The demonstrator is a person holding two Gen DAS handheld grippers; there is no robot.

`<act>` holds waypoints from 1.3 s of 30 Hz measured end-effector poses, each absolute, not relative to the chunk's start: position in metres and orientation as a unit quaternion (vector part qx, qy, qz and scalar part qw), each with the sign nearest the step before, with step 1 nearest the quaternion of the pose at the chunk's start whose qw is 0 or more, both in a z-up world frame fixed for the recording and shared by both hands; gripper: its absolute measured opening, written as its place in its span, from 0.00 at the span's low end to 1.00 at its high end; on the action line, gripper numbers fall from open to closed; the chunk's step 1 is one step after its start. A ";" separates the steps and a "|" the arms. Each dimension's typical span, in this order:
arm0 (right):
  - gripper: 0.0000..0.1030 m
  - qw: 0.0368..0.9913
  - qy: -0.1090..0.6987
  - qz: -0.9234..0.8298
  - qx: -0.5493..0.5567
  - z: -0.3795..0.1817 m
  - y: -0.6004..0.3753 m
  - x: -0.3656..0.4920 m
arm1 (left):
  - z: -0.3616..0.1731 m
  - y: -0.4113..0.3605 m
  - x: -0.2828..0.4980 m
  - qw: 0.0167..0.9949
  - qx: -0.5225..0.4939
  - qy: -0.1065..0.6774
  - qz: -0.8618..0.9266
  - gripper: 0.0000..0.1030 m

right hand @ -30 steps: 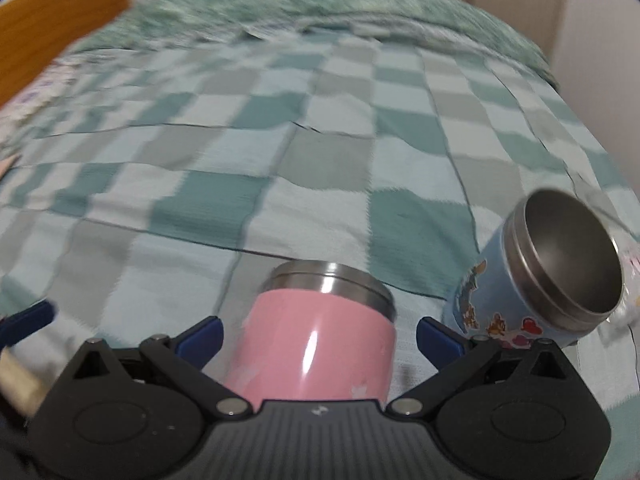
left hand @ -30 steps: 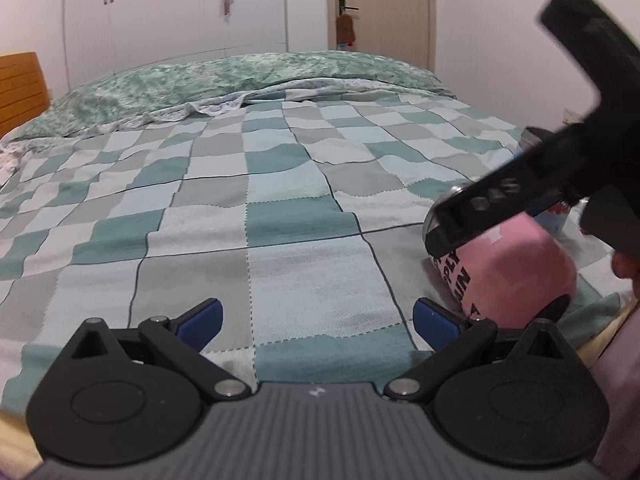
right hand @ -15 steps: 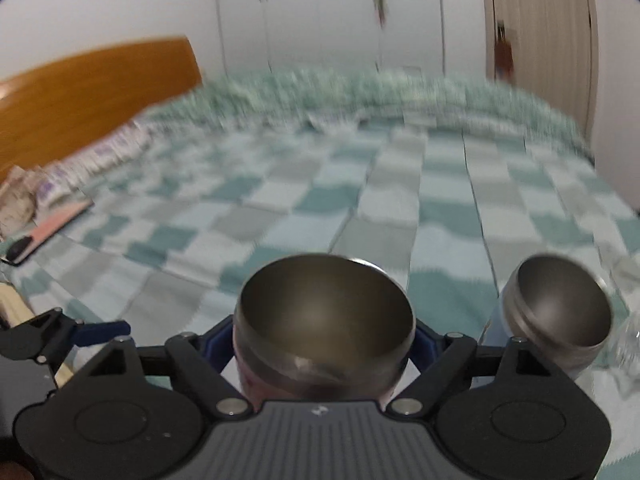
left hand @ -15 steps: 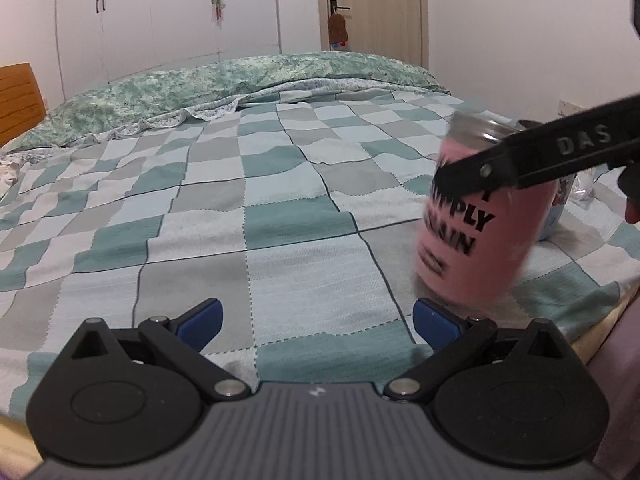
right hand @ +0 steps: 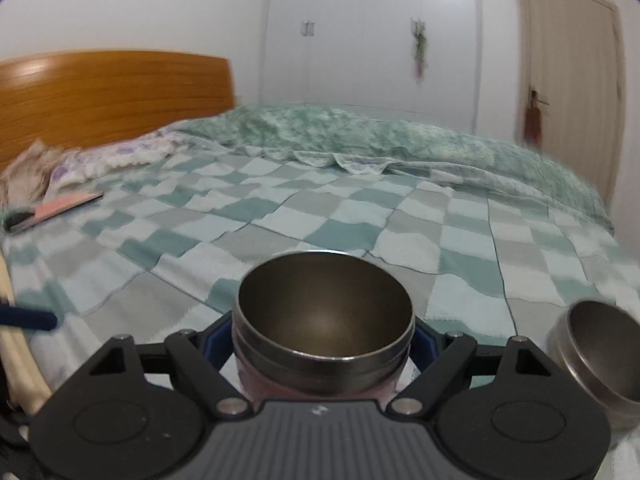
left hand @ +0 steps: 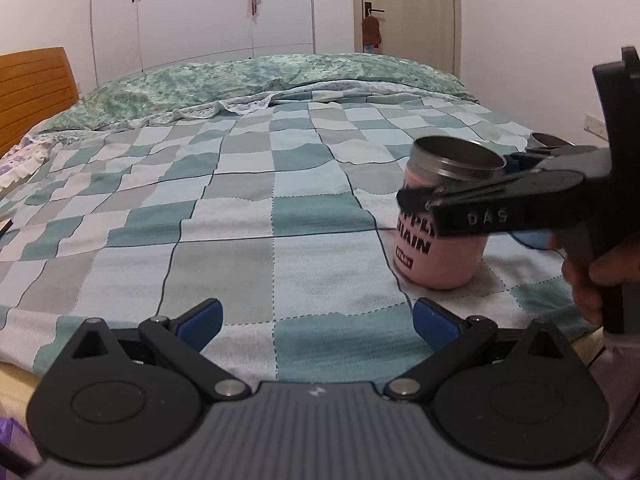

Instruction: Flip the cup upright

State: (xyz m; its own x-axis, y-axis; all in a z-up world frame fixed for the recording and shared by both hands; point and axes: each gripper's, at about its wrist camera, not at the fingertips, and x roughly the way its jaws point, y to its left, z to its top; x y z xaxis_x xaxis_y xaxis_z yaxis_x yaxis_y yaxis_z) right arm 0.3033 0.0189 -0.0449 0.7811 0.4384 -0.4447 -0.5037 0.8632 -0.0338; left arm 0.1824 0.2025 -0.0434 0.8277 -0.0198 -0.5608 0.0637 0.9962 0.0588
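Note:
A pink cup [left hand: 440, 240] with black lettering and a steel rim stands upright on the checked bedspread [left hand: 240, 216], mouth up. My right gripper [right hand: 322, 340] is shut on the pink cup [right hand: 324, 320] just below its rim; it shows from the side in the left wrist view [left hand: 460, 196]. My left gripper [left hand: 316, 320] is open and empty, low over the bed's near edge, left of the cup.
A second steel-rimmed cup [right hand: 596, 356] lies tilted just right of the pink one, its rim showing in the left wrist view [left hand: 548, 140]. A green duvet [left hand: 260, 80] is piled at the far side. A wooden headboard [right hand: 112, 96] and a flat pink item [right hand: 60, 208] are at left.
The pink cup went from lying on its side to standing upright on the bed, turned by my right gripper. The left gripper stayed put.

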 end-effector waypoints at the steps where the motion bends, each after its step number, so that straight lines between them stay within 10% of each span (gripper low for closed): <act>1: 0.82 0.942 0.214 0.248 -0.078 -0.044 0.021 0.302 | -0.043 0.203 0.182 0.955 0.037 0.293 -0.019 1.00; 7: 0.83 0.943 0.202 0.253 -0.075 -0.044 0.016 0.298 | -0.034 0.200 0.175 0.960 0.035 0.277 -0.010 1.00; 10: 1.00 0.946 0.196 0.254 -0.057 -0.039 0.007 0.290 | -0.030 0.197 0.171 0.962 0.032 0.272 -0.010 1.00; 39: 1.00 0.991 0.022 0.131 -0.004 -0.017 -0.237 0.036 | 0.001 0.033 0.009 0.995 -0.026 0.101 -0.004 1.00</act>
State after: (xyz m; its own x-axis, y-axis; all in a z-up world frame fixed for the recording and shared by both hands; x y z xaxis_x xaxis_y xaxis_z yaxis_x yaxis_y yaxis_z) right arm 0.0362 -0.2367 -0.0169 0.9647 0.2593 -0.0456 -0.2597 0.9657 -0.0029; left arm 0.0088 0.0334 0.0012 0.9797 -0.0124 -0.1999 0.0019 0.9986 -0.0525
